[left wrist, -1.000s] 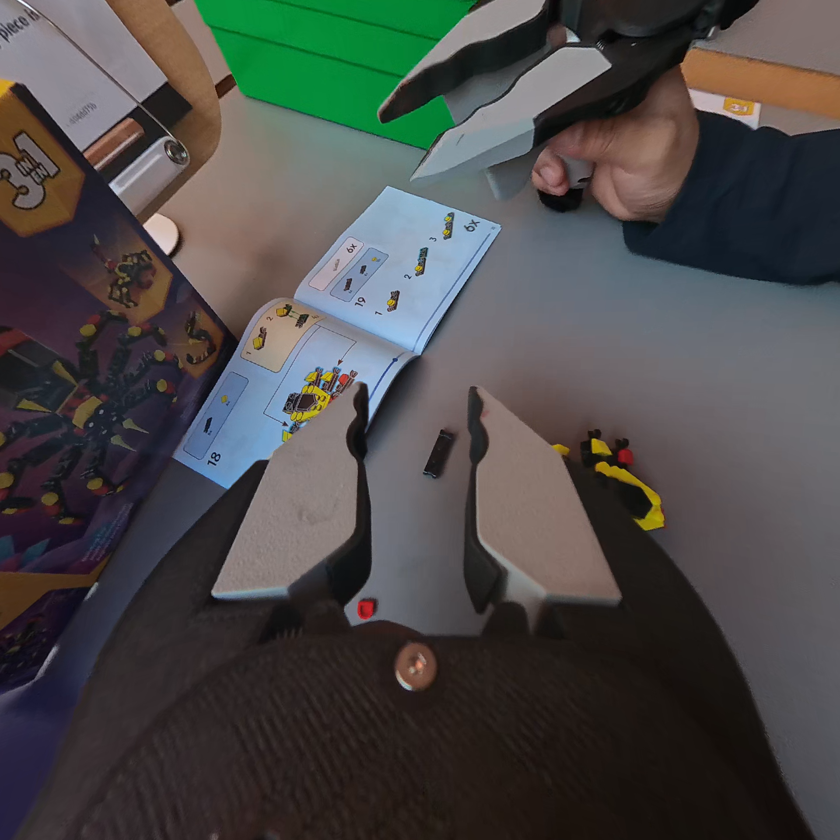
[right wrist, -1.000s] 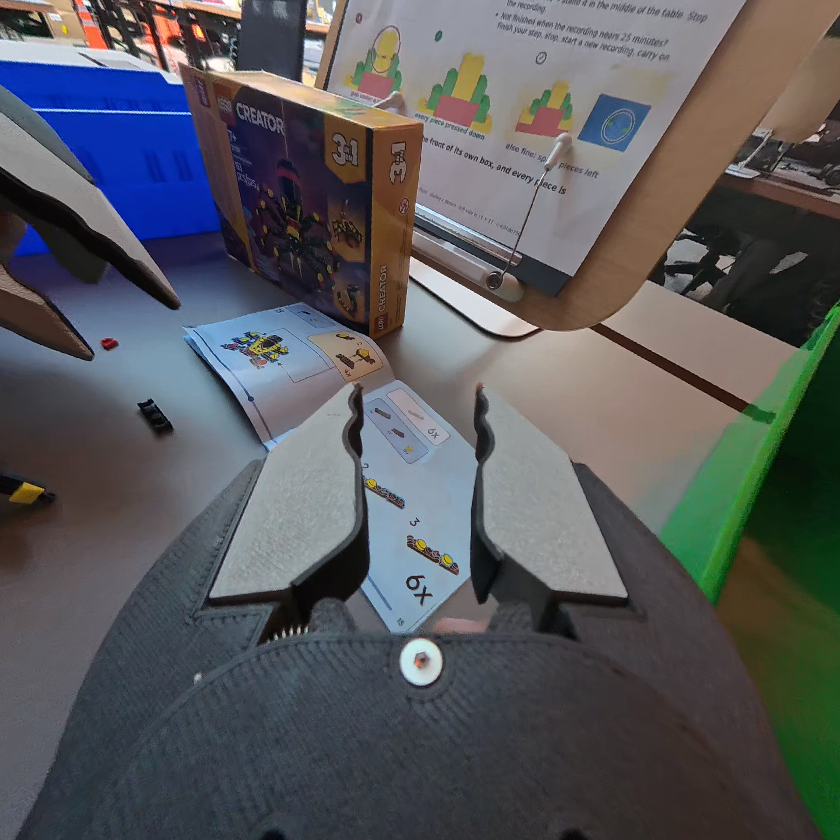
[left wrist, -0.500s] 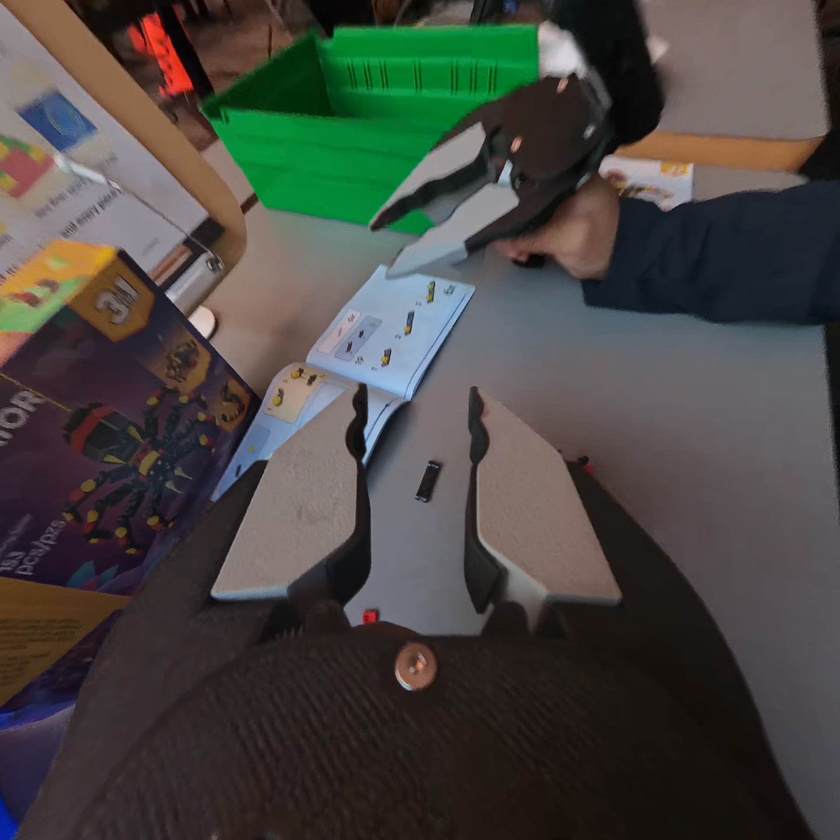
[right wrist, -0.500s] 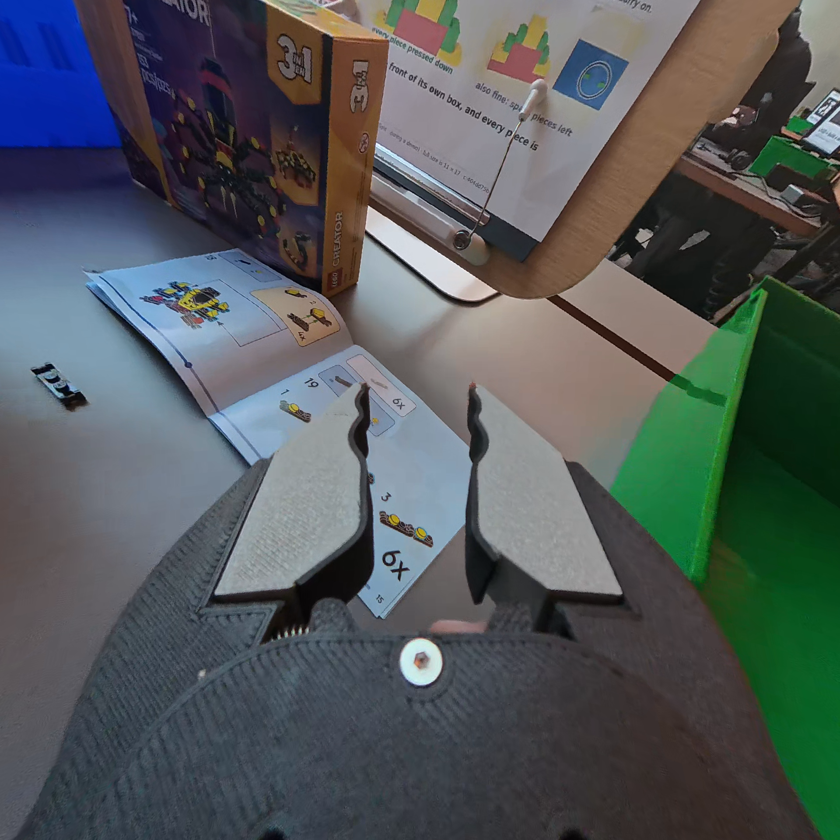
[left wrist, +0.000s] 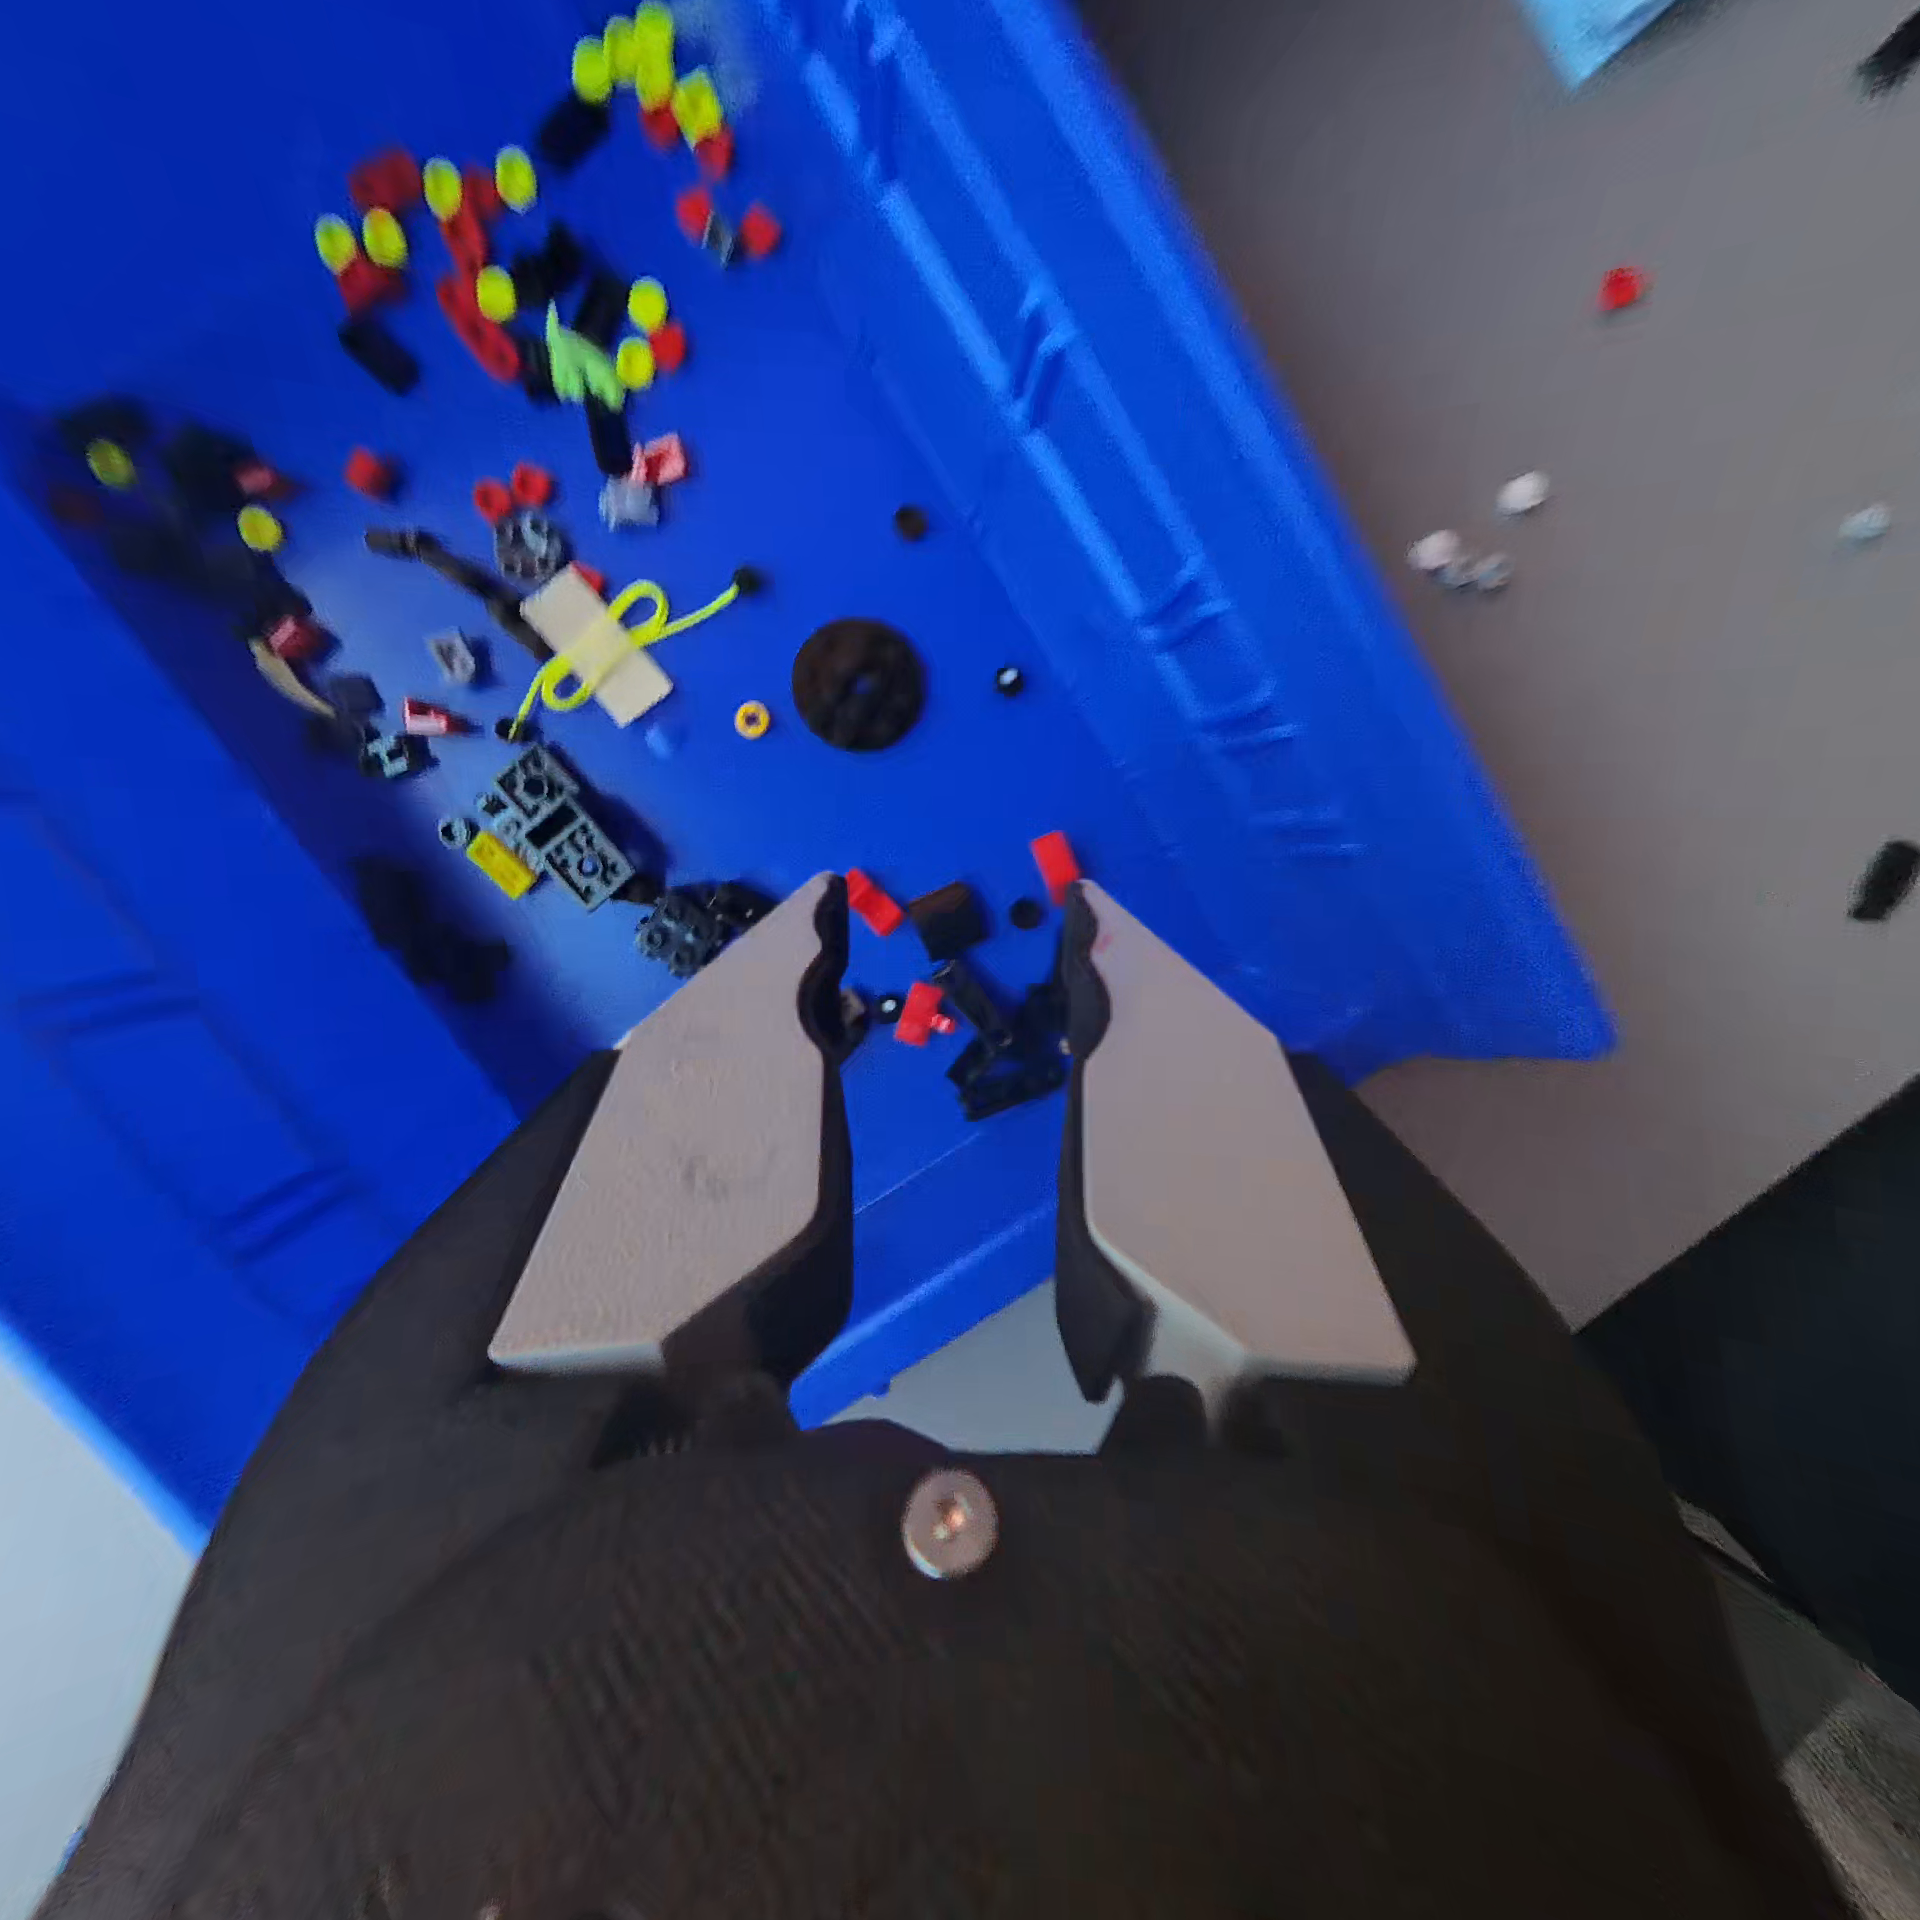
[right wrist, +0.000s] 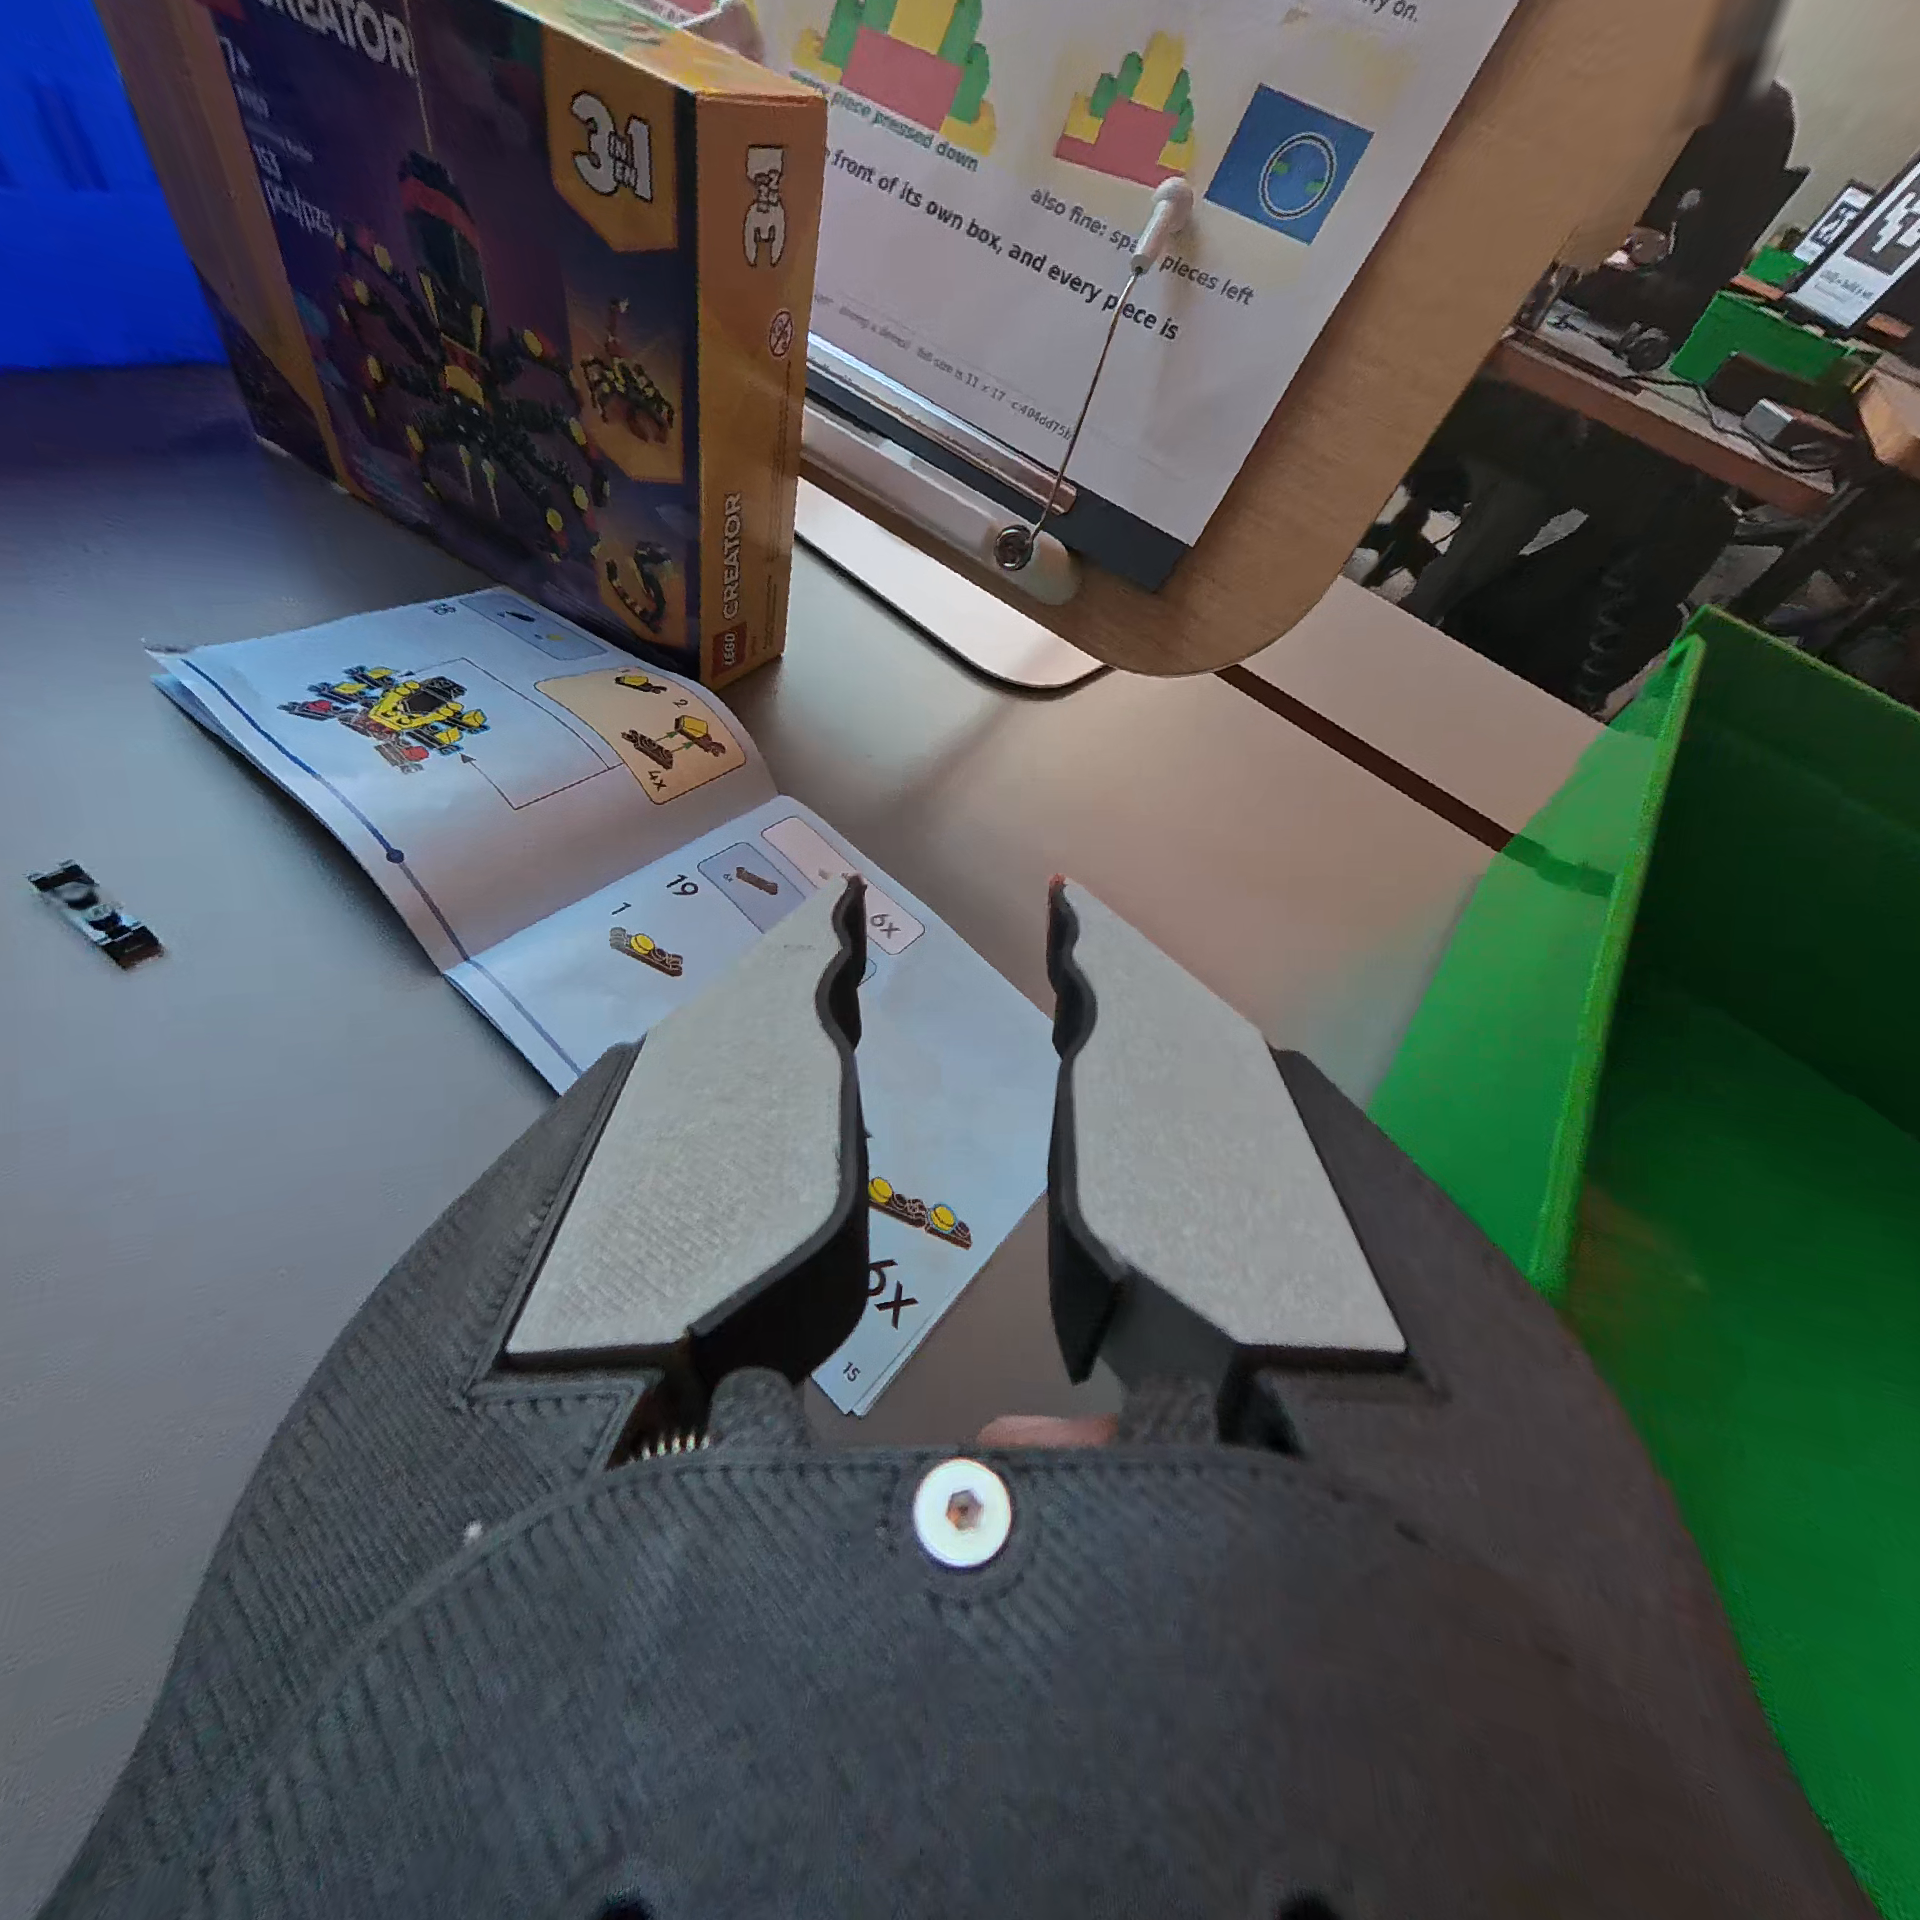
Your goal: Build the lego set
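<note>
In the left wrist view my left gripper [left wrist: 951, 899] is open and empty, held above a blue bin [left wrist: 1143, 540] that holds several loose red, black, yellow and grey lego pieces [left wrist: 540, 821]. A round black piece [left wrist: 858, 684] and a beige plate with a yellow string [left wrist: 597, 644] lie mid-bin. In the right wrist view my right gripper [right wrist: 954, 896] is open and empty over the open instruction booklet [right wrist: 499, 769]. A small black plate [right wrist: 96, 914] lies on the table to the left. The lego box [right wrist: 488, 312] stands behind the booklet.
A green bin [right wrist: 1714, 1039] stands at the right. A wooden clipboard stand [right wrist: 1299, 416] with a printed sheet rises behind the booklet. On the grey table right of the blue bin lie a red piece [left wrist: 1621, 289], small clear pieces [left wrist: 1455, 556] and a black piece [left wrist: 1883, 881]. The grippers' ends are close to 45 cm from one another. The left gripper is farther from the small black plate [right wrist: 96, 914], some 30 cm, than the right, some 15 cm.
My left gripper has swung left from the booklet and black plate to above the blue bin. My right gripper has moved slightly closer to the booklet. Both stay open.
</note>
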